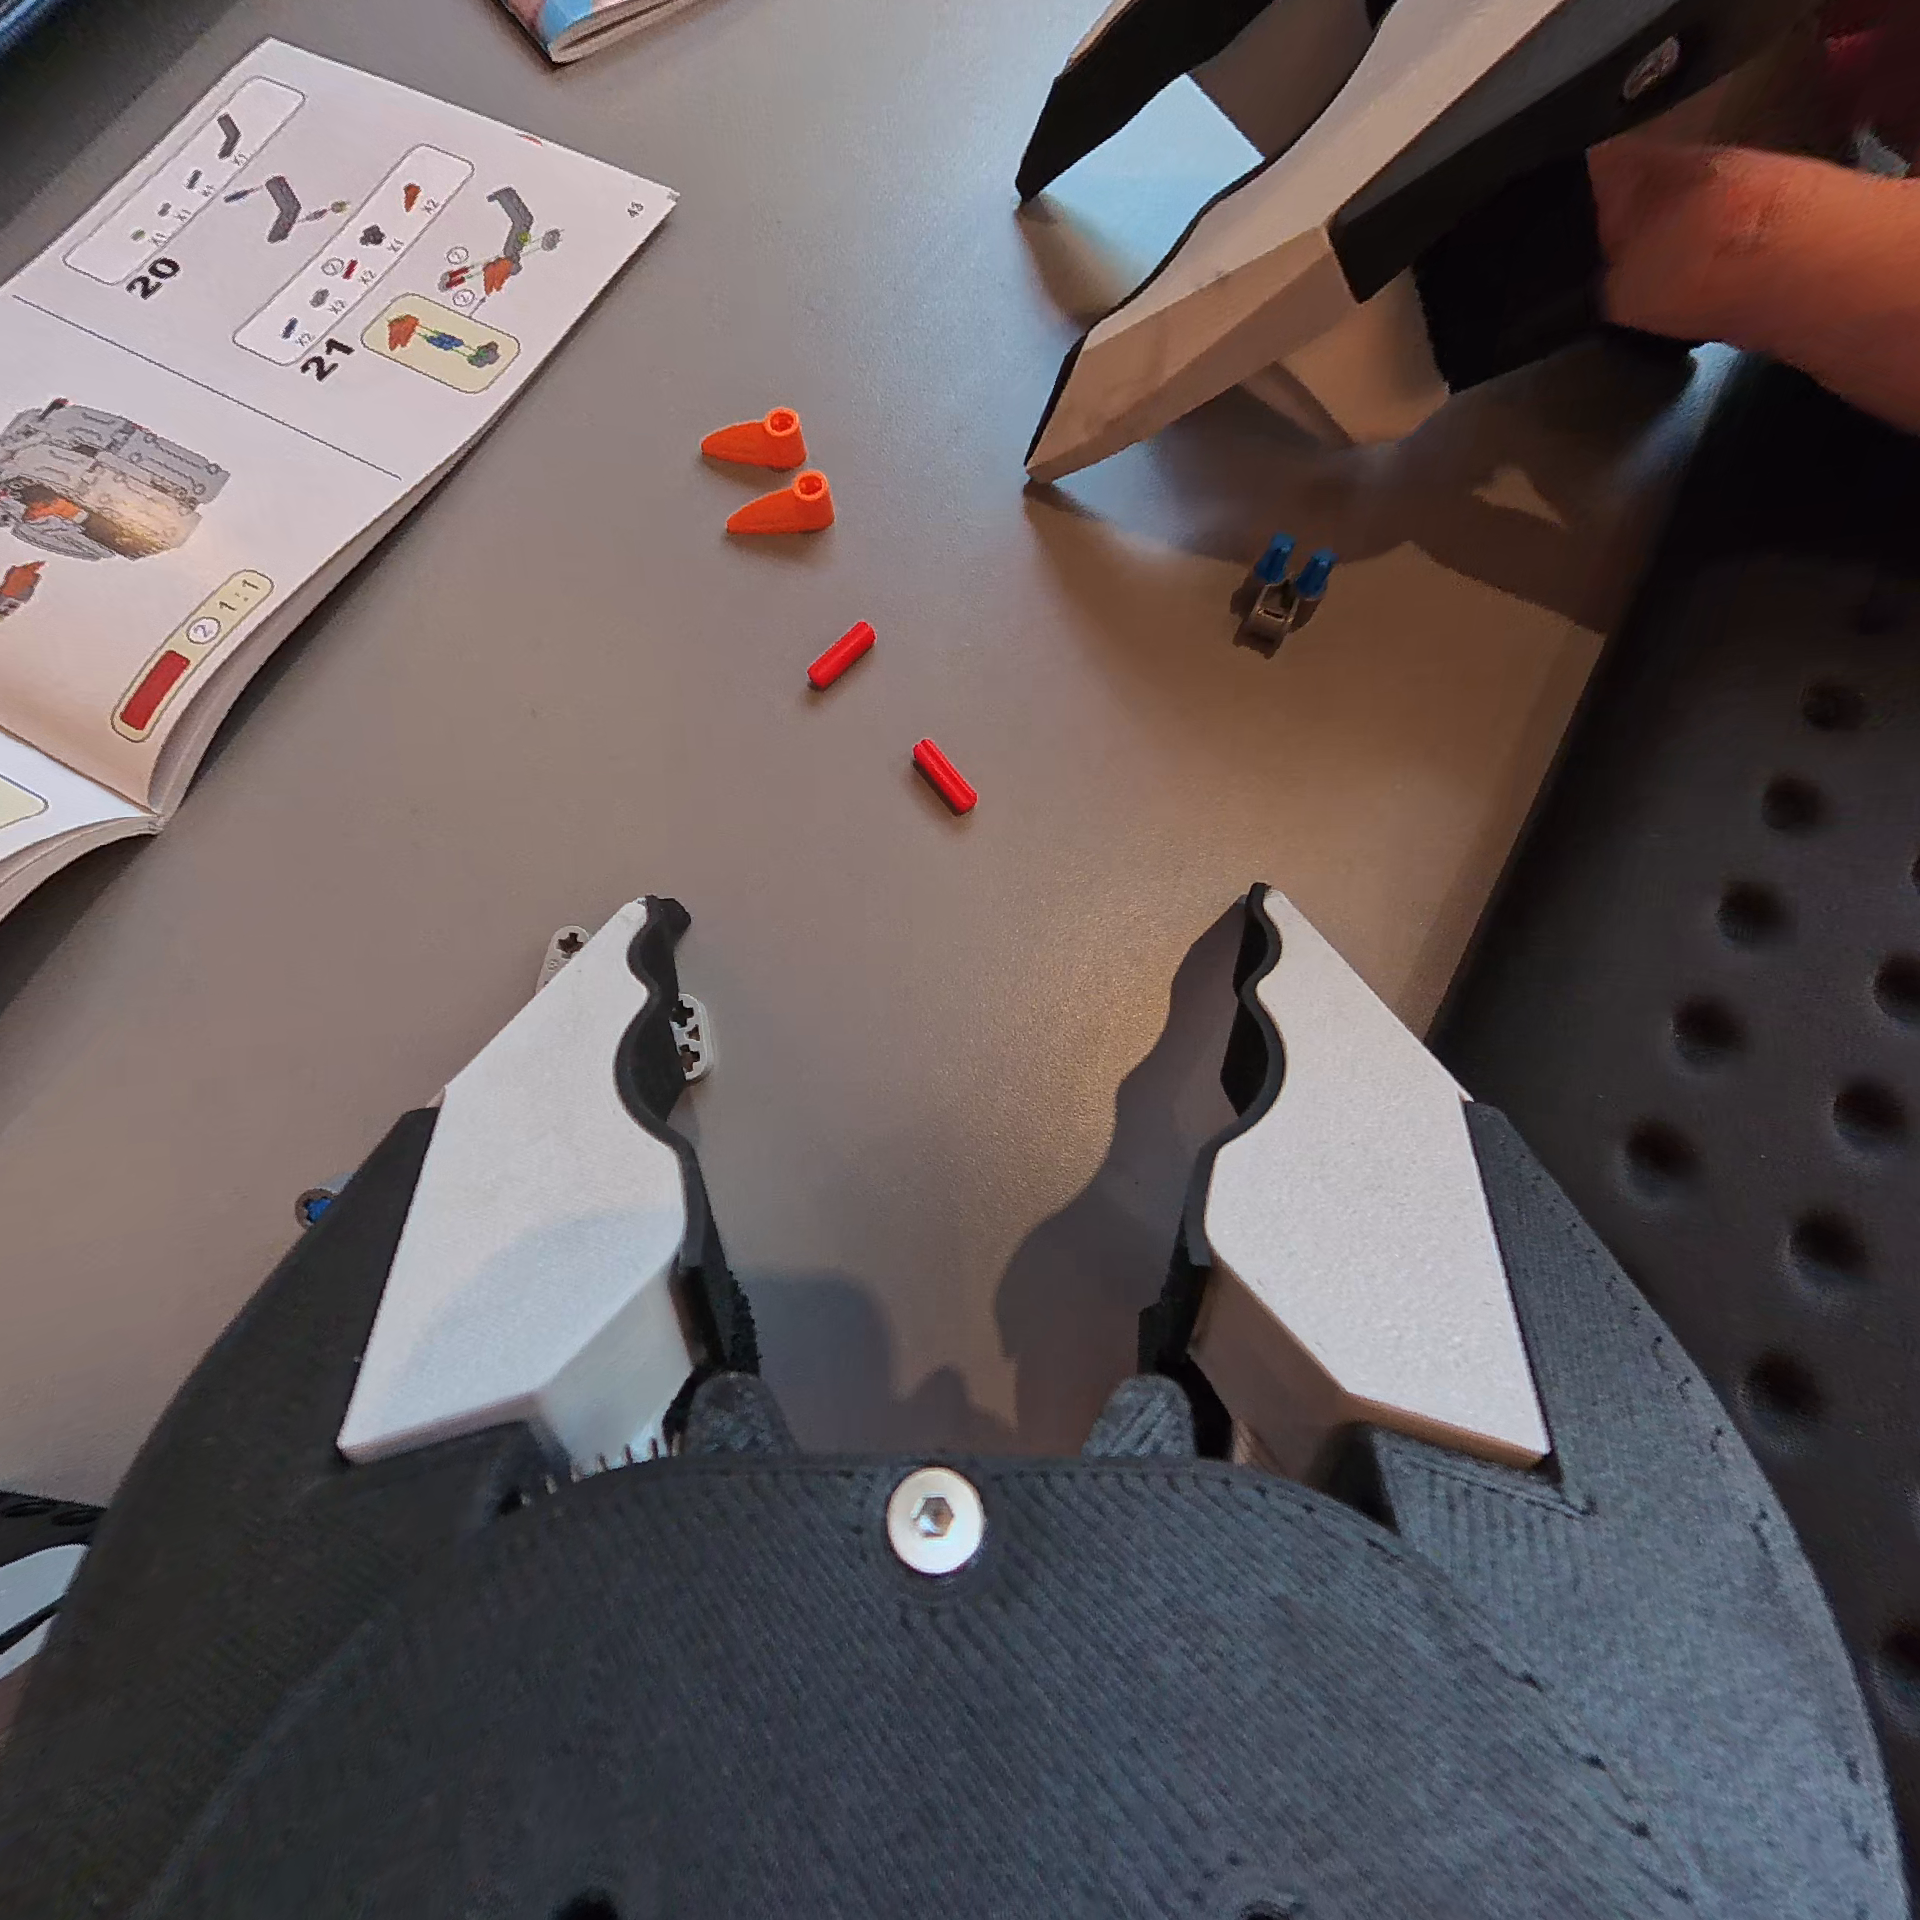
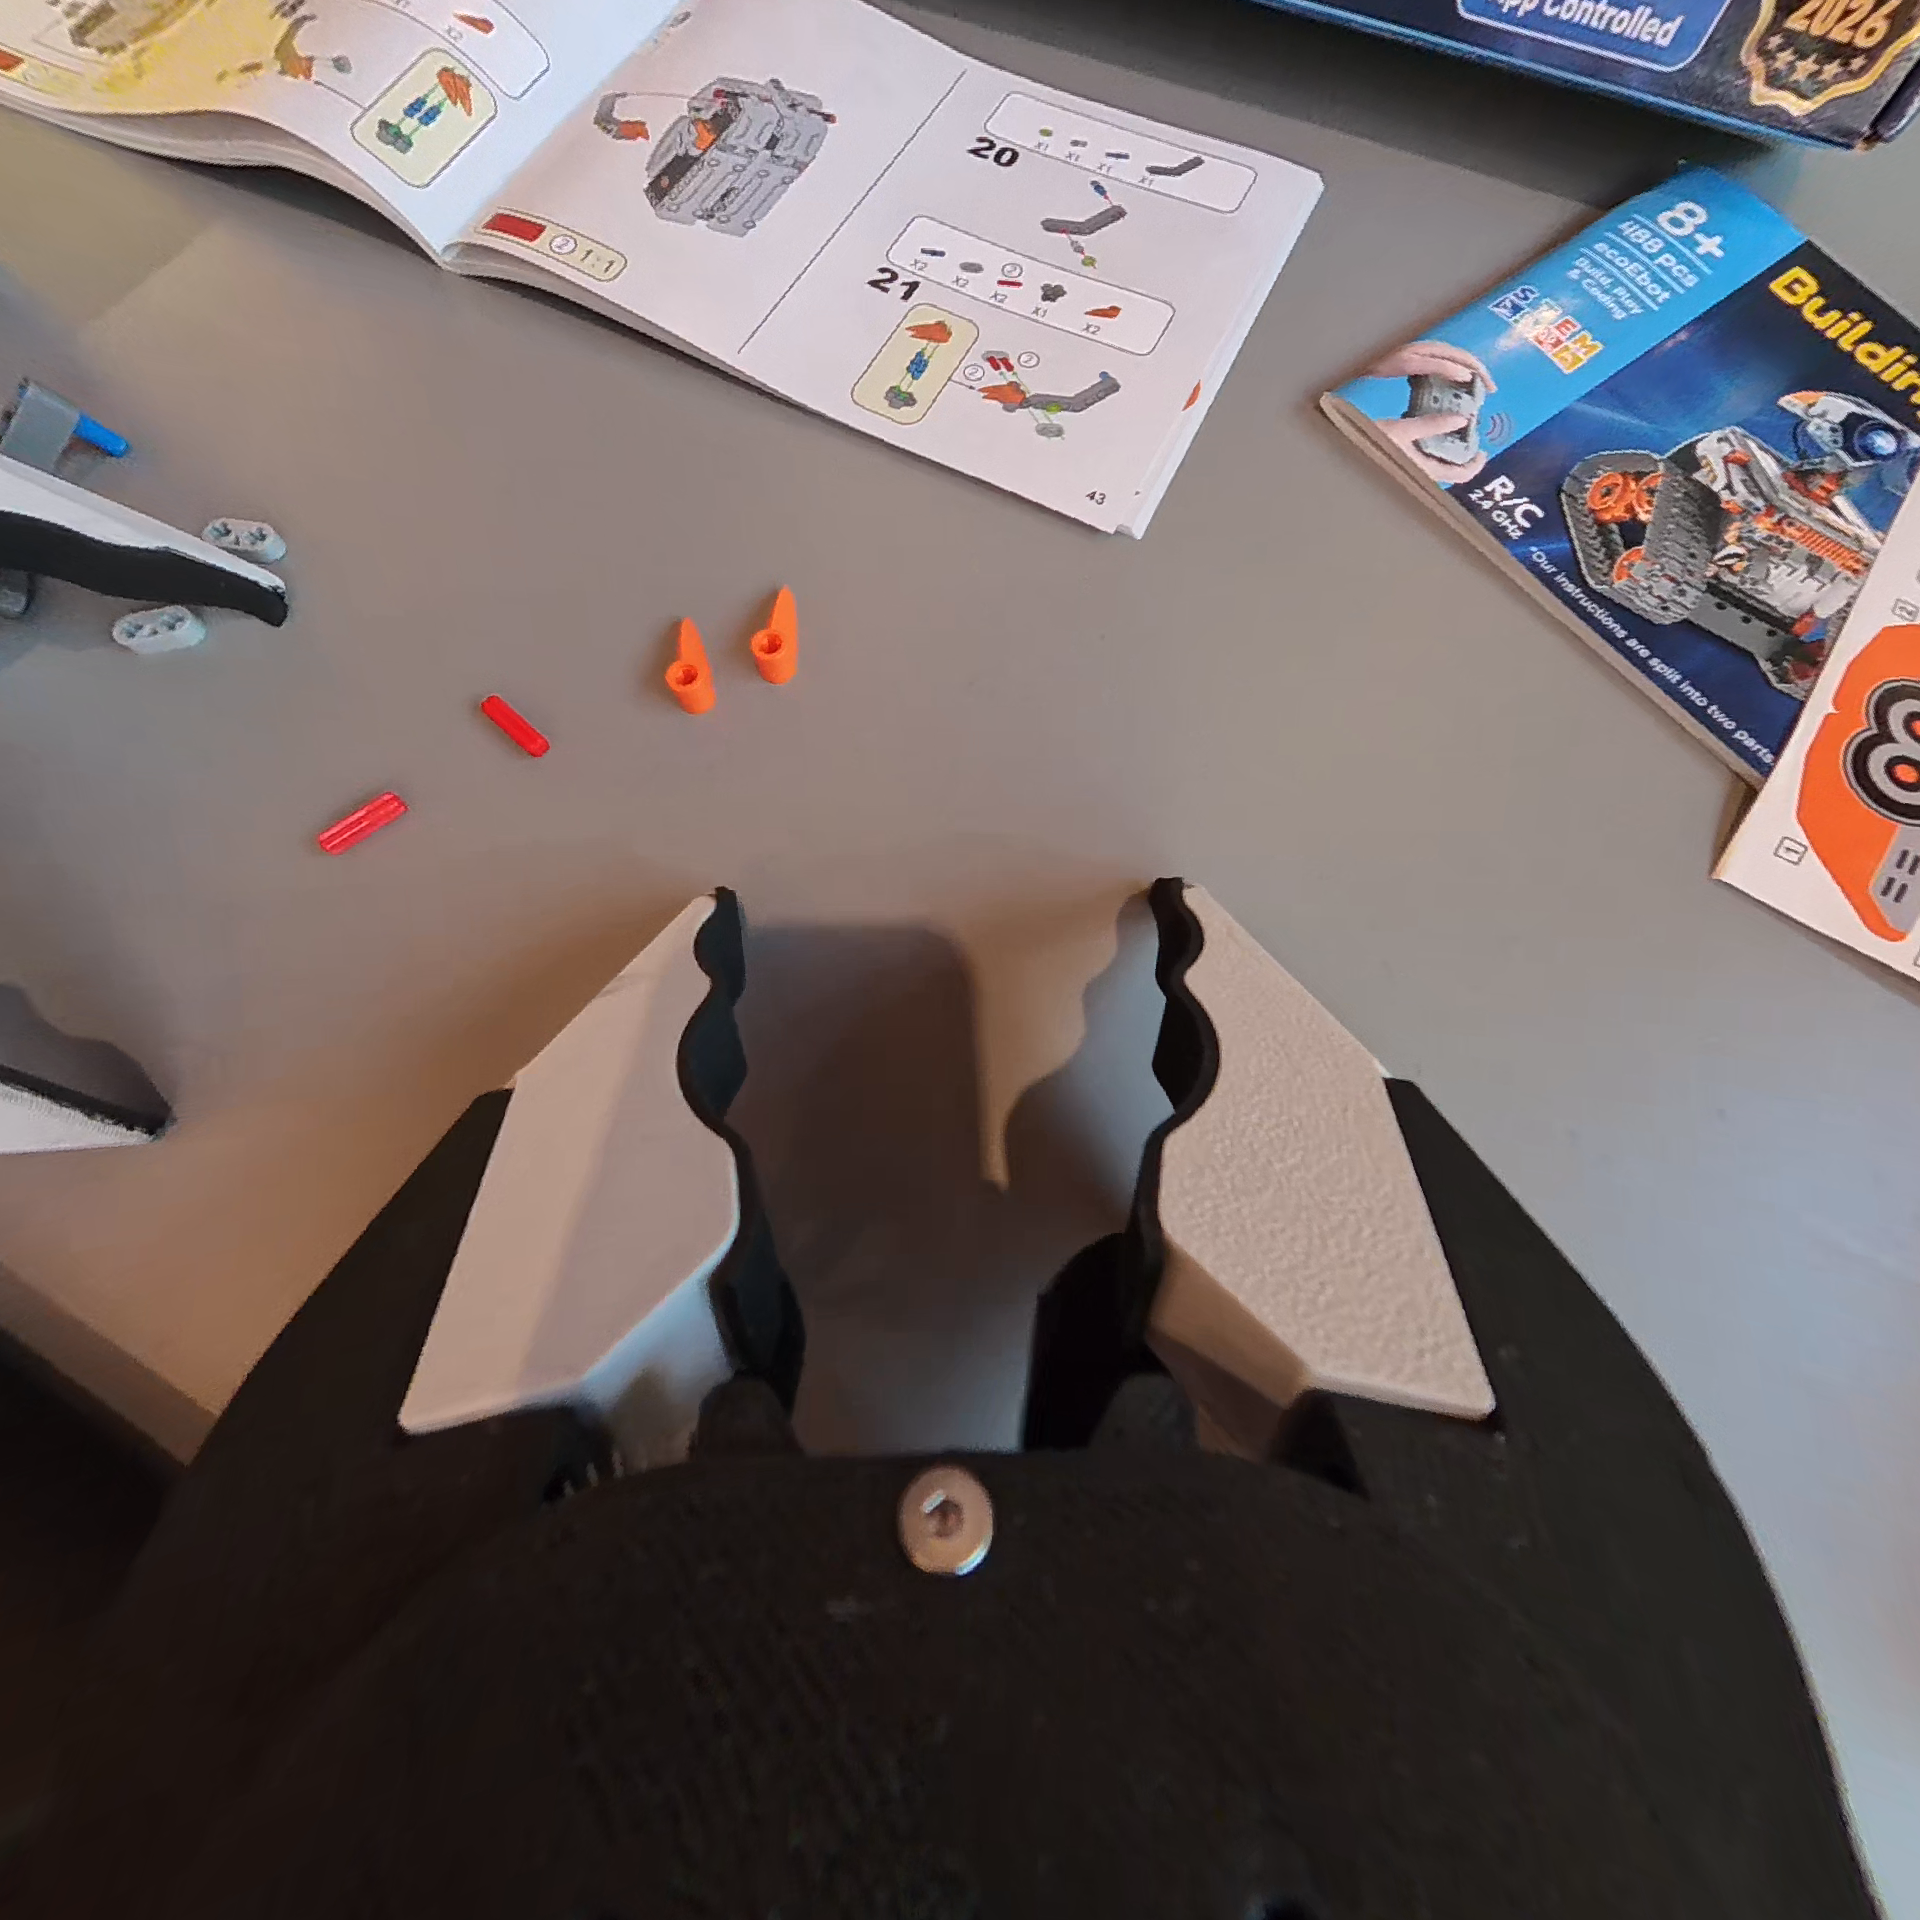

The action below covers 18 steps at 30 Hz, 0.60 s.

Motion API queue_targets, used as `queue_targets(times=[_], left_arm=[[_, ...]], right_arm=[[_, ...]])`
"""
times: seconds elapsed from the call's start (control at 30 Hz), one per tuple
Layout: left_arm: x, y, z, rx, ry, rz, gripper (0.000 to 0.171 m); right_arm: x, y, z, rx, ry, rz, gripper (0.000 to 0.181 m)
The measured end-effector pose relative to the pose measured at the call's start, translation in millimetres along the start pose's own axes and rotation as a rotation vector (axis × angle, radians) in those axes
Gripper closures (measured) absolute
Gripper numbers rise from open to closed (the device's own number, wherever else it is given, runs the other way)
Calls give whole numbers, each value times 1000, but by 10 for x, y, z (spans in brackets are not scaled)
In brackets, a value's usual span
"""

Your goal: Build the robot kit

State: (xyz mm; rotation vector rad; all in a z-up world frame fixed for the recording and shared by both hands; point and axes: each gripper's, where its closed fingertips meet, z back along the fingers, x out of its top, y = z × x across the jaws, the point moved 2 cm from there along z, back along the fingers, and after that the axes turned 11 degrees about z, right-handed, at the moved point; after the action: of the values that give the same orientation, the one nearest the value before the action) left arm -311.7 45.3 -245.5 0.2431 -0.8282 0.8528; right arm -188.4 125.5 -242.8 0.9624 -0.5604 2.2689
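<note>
My left gripper [image 1: 961, 904] is open and empty, low over the grey table [image 1: 520, 831]. A small light grey connector [image 1: 694, 1037] lies just under its left finger, another [image 1: 566, 945] peeks out on the finger's outer side. Ahead lie two red axle pins [image 1: 943, 774] [image 1: 842, 654] and two orange cone pieces [image 1: 755, 440] [image 1: 781, 506]. A grey piece with two blue pins [image 1: 1278, 592] lies at right. My right gripper [image 2: 940, 888] is open and empty; it also shows in the left wrist view [image 1: 1029, 332]. The red pins [image 2: 361, 823] [image 2: 514, 724] and orange cones [image 2: 688, 670] [image 2: 775, 639] lie ahead-left of it.
An open instruction booklet [image 1: 260, 364] [image 2: 883, 239] lies on the table. A blue-covered booklet [image 2: 1631, 457], a sticker sheet [image 2: 1849, 810] and a dark blue box [image 2: 1662, 52] sit at right. A black perforated surface [image 1: 1766, 935] borders the table. A hand [image 1: 1745, 260] holds the right gripper.
</note>
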Motion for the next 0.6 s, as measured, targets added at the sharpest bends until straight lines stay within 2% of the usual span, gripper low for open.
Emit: queue_targets(times=[0.47,0.6], left_arm=[[-1,-1,0,0,0,0,65],[-1,0,1,0,0,0,65]], right_arm=[[27,38,-36,27,-1,-17,74],[16,93,-54,52,16,44,63]])
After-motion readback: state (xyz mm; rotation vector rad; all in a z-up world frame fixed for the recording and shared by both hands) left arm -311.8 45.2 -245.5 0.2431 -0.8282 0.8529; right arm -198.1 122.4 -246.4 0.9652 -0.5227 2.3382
